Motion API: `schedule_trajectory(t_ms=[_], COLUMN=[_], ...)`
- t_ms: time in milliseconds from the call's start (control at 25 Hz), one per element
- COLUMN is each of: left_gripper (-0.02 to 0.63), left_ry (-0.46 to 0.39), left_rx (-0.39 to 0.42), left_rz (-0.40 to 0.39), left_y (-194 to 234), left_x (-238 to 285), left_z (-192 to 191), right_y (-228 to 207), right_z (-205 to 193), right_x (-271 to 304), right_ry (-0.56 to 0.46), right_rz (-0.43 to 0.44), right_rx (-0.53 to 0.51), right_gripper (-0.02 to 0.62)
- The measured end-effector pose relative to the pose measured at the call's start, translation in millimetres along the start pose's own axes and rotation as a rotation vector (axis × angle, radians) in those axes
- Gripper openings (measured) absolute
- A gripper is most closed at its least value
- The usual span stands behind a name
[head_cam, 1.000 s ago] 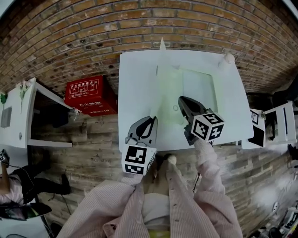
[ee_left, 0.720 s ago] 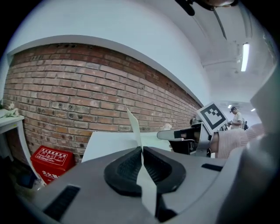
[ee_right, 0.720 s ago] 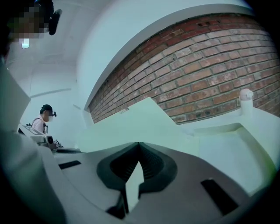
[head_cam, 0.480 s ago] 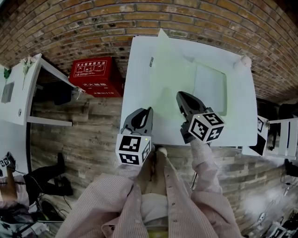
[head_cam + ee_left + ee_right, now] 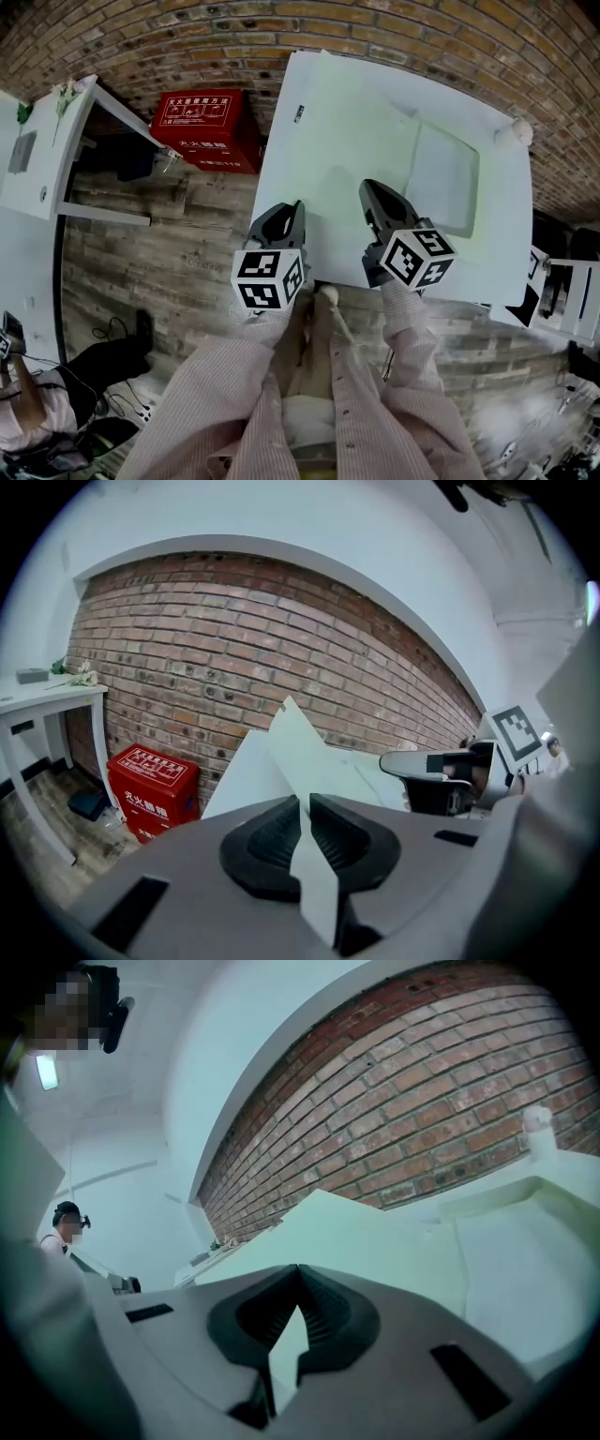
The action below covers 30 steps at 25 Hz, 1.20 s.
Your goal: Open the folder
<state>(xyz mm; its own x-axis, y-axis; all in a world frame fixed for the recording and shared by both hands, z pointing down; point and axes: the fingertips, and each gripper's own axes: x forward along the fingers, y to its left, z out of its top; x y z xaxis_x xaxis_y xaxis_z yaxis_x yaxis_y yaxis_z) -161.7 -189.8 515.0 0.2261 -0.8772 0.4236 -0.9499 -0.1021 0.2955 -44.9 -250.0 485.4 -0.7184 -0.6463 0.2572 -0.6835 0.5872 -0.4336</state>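
Observation:
A pale green folder (image 5: 356, 131) lies spread open on the white table (image 5: 281, 159), its left cover flat and its right half (image 5: 445, 178) showing an inner sheet. My left gripper (image 5: 286, 214) is at the table's near left edge. In the left gripper view the cover's edge (image 5: 300, 752) runs between the jaws of the left gripper (image 5: 302, 803), which are nearly closed and opening, pads still on the sheet. My right gripper (image 5: 373, 192) sits over the folder's near middle. The right gripper (image 5: 298, 1274) has a thin strip of the folder (image 5: 375, 1232) pinched between its jaws.
A red box (image 5: 206, 117) stands on the wooden floor left of the table, against the brick wall. A white desk (image 5: 47, 150) is further left. A small white knob (image 5: 518, 131) sits at the table's far right corner. A seated person (image 5: 28, 412) is at lower left.
The folder's cover, upright a second ago, has swung over to the left and now lies flat. Both grippers have dropped and drawn back toward the table's near edge.

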Motion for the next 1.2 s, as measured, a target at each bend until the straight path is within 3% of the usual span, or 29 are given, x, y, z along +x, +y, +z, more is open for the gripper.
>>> schedule_trajectory(t_ms=[160,480,1200], left_gripper=[0.028,0.041,0.064], left_ry=[0.007,0.027,0.101], left_rx=[-0.093,-0.169,-0.232], left_rz=[0.018,0.096,0.244], left_y=[13,32,49], left_x=[4,13,24], left_z=[-9,-27,-47], right_y=[5,7,2], right_z=[-6,-16,-21], right_x=[5,9,12], right_ry=[0.005,0.023,0.021], right_rz=[0.019,0.044,0.056], right_rx=[0.005,0.025,0.049], right_gripper=[0.005,0.005,0.005])
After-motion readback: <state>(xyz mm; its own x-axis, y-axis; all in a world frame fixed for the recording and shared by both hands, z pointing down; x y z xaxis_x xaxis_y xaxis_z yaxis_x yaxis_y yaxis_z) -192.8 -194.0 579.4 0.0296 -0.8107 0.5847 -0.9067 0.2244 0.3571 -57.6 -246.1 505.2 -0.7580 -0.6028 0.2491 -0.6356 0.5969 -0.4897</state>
